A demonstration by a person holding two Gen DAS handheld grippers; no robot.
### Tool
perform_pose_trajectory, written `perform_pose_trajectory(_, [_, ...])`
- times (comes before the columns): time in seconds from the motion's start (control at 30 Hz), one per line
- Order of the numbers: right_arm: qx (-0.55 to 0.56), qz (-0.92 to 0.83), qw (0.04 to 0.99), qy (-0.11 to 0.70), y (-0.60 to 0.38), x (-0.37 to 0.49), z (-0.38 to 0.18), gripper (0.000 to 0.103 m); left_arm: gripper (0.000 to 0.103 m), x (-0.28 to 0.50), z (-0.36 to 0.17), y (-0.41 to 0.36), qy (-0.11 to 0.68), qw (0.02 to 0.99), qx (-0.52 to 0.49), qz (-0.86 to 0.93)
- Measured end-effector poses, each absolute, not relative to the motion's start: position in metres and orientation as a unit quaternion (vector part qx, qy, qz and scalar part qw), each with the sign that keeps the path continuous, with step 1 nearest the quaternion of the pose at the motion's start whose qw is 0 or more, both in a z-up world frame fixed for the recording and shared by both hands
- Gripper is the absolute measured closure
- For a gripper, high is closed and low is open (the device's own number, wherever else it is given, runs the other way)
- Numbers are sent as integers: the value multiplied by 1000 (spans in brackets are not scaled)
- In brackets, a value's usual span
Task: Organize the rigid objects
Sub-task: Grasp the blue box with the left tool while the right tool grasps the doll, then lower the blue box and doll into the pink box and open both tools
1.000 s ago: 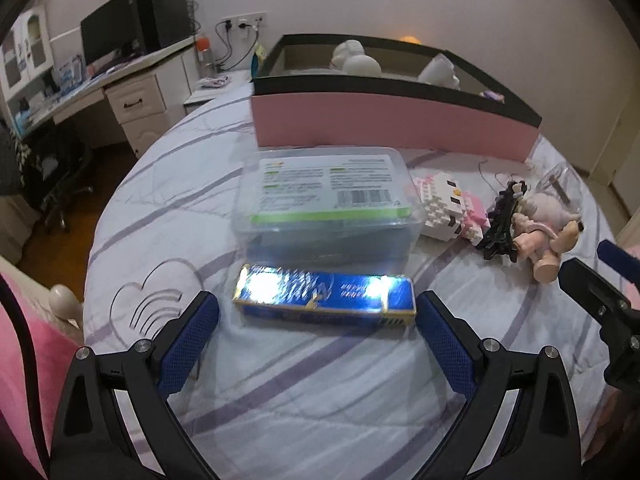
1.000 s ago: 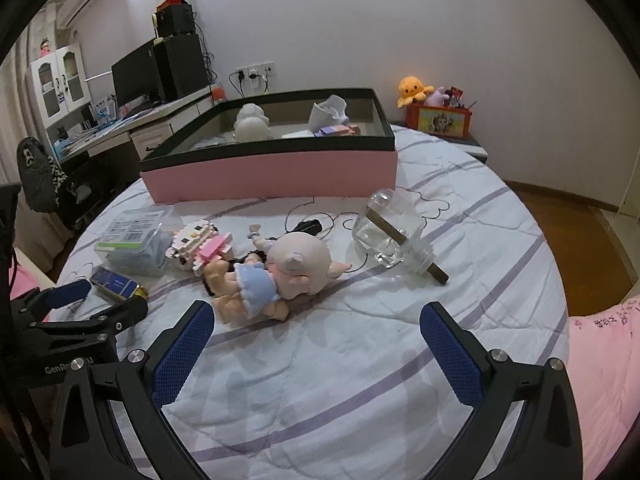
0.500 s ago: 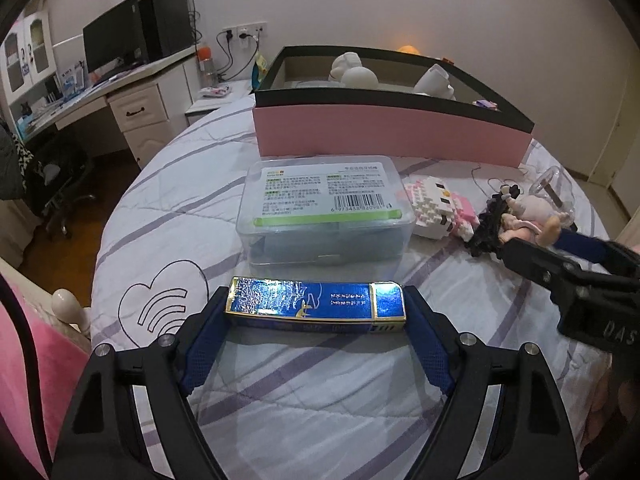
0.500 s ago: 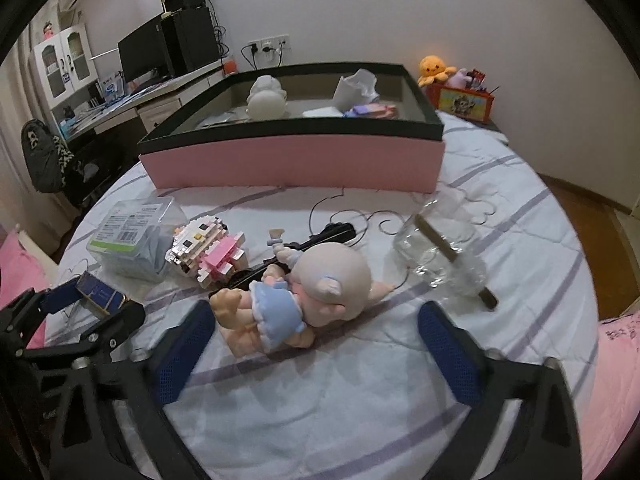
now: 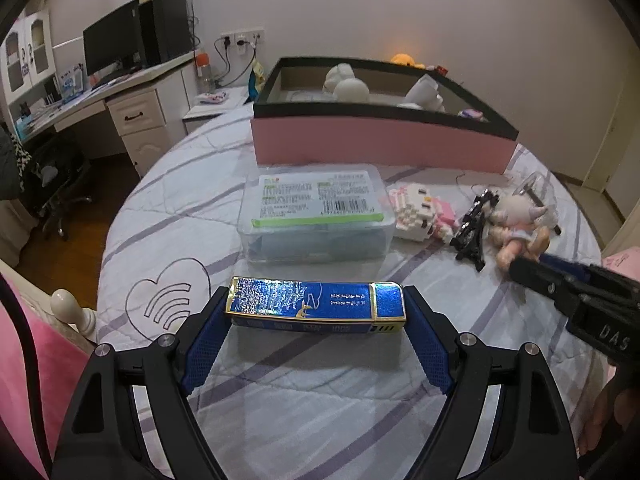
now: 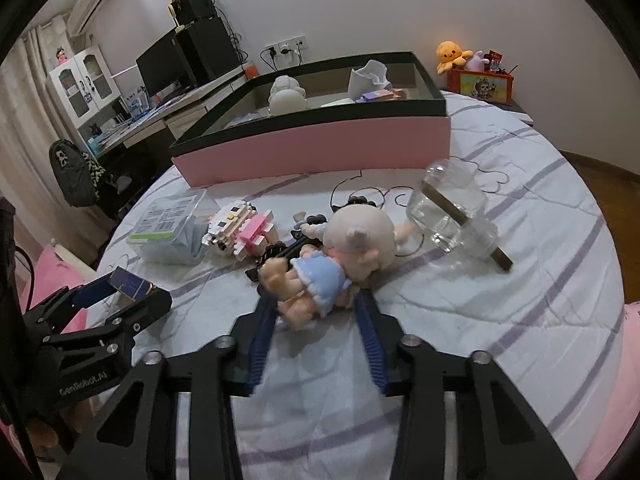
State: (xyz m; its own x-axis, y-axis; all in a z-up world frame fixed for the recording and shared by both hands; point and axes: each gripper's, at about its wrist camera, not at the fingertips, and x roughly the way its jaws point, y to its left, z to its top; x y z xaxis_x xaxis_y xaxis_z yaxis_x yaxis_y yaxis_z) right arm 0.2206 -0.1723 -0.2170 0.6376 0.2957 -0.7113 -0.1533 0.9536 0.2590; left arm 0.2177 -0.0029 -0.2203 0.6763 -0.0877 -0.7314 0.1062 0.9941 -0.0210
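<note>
My left gripper (image 5: 316,320) is shut on a shiny blue and gold flat box (image 5: 316,305), held by its two ends just above the bedspread; it also shows in the right wrist view (image 6: 130,285). My right gripper (image 6: 318,308) is closed around the legs and blue dress of a doll (image 6: 328,264) that lies on the bed. The doll also shows in the left wrist view (image 5: 518,224). A pink storage box with a black rim (image 6: 320,148) stands behind, holding white figures.
A clear plastic lidded container (image 5: 316,216), a pink and white block figure (image 6: 244,232), a black model (image 5: 472,232) and a glass jar with a stick (image 6: 452,212) lie on the striped bedspread. A desk with a monitor (image 5: 116,48) stands at the left.
My left gripper closed on the blue box and lifted it slightly. My right gripper moved forward and closed around the doll's lower body.
</note>
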Motion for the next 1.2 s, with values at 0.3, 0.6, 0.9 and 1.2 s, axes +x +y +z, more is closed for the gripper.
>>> perform_pose_trajectory(0.3, [131,96,898,410,-173,228,-213,22,19,215,-218,-8,398,916,15,-54])
perform_pose_trajectory(0.6, [106,42,904,411,-174,244,-220,53,19,215,-214,-8,394,917,15,-55])
perform_pose_trajectory(0.9, [48,23,905,421,-163,258,-223,55,19,216,-209,-18,388,919,17,-63])
perform_pose_trajectory(1.2, [69,70,920,378,-164,227,-197,55,19,215,-181,-20,346,936,16,-67])
